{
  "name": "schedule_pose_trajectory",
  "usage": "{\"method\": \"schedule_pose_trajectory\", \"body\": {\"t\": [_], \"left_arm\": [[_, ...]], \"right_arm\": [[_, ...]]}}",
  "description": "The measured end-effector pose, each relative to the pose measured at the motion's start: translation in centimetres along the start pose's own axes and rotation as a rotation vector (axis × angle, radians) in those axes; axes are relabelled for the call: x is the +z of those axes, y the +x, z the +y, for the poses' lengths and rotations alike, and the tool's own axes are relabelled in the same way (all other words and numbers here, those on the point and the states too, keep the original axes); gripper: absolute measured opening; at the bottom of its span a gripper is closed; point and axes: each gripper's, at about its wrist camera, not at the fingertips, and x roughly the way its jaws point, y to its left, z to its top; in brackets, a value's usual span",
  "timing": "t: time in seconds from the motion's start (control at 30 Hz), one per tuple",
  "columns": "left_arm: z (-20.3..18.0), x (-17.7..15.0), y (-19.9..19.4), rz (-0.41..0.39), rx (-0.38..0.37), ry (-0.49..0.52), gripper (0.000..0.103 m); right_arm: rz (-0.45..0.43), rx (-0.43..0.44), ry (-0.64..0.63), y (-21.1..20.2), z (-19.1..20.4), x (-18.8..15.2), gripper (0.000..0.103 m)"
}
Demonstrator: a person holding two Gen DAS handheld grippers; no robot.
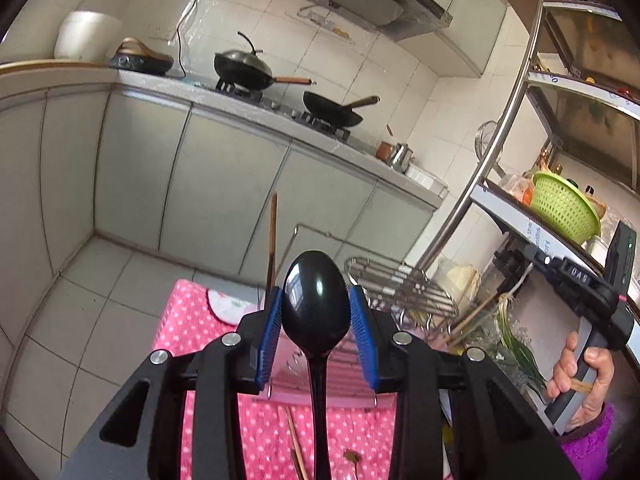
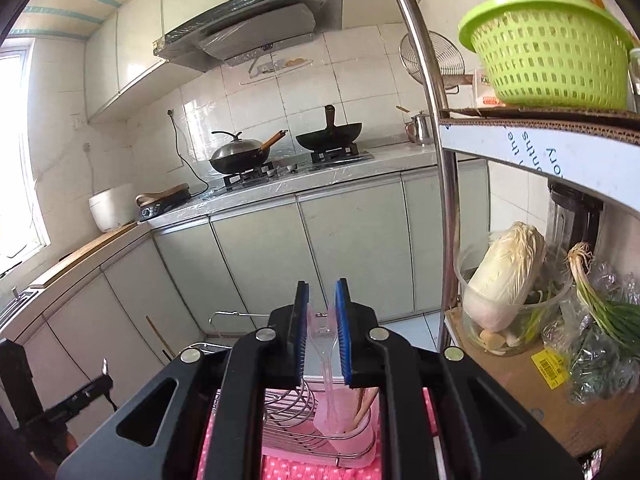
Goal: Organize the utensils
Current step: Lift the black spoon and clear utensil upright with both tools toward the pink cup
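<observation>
My left gripper [image 1: 316, 300] is shut on a black plastic spoon [image 1: 314, 304], bowl up between the blue pads, its handle running down out of view. It hangs above a pink dotted tablecloth [image 1: 192, 320] and a wire dish rack [image 1: 404, 288]. A chopstick [image 1: 273, 236] stands upright behind the left finger. My right gripper [image 2: 322, 312] is shut on a clear plastic fork [image 2: 326, 344], held over a pink utensil cup [image 2: 348, 428] in the rack [image 2: 288, 420]. Wooden chopsticks [image 2: 366, 400] stand in the cup.
The right gripper body and the hand holding it [image 1: 584, 376] show at the right of the left view. A metal shelf [image 2: 444, 200] with a green basket [image 2: 548, 52], cabbage [image 2: 504, 268] and scallions stands right. Counter with two woks [image 2: 328, 136] lies ahead. Loose chopsticks [image 1: 296, 448] lie on the cloth.
</observation>
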Motion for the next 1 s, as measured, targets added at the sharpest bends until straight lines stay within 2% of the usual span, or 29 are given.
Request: {"method": "schedule_pose_trajectory", "body": {"t": [0.27,0.43,0.53,0.63,0.8,0.93,1.0], "left_arm": [[-1.5,3.6,0.3,-0.308,0.126,0.038,0.033],[-1.7,4.3,1.5,-0.479,0.213,0.04,0.034],[-1.8,3.9,2.6,-0.546,0.256,0.048,0.034],[-1.7,3.3,3.6,-0.576,0.282,0.055,0.034],[-1.9,2.3,5.4,-0.581,0.304,0.093,0.034],[-2.4,0.9,6.2,-0.611,0.323,0.161,0.034],[-2.5,0.2,6.4,-0.599,0.318,0.185,0.034]], "right_arm": [[0.036,0.0,0.019,2.3,-1.1,-1.1,0.014],[0.046,0.006,0.011,2.7,-1.1,-1.6,0.014],[0.057,0.014,0.013,3.0,-1.2,-2.0,0.014],[0.072,0.019,0.019,3.4,-1.3,-2.5,0.014],[0.099,0.016,0.022,4.1,-1.5,-3.1,0.014],[0.111,0.013,0.025,4.3,-1.5,-3.6,0.014],[0.122,0.018,0.032,4.5,-1.7,-3.8,0.014]]}}
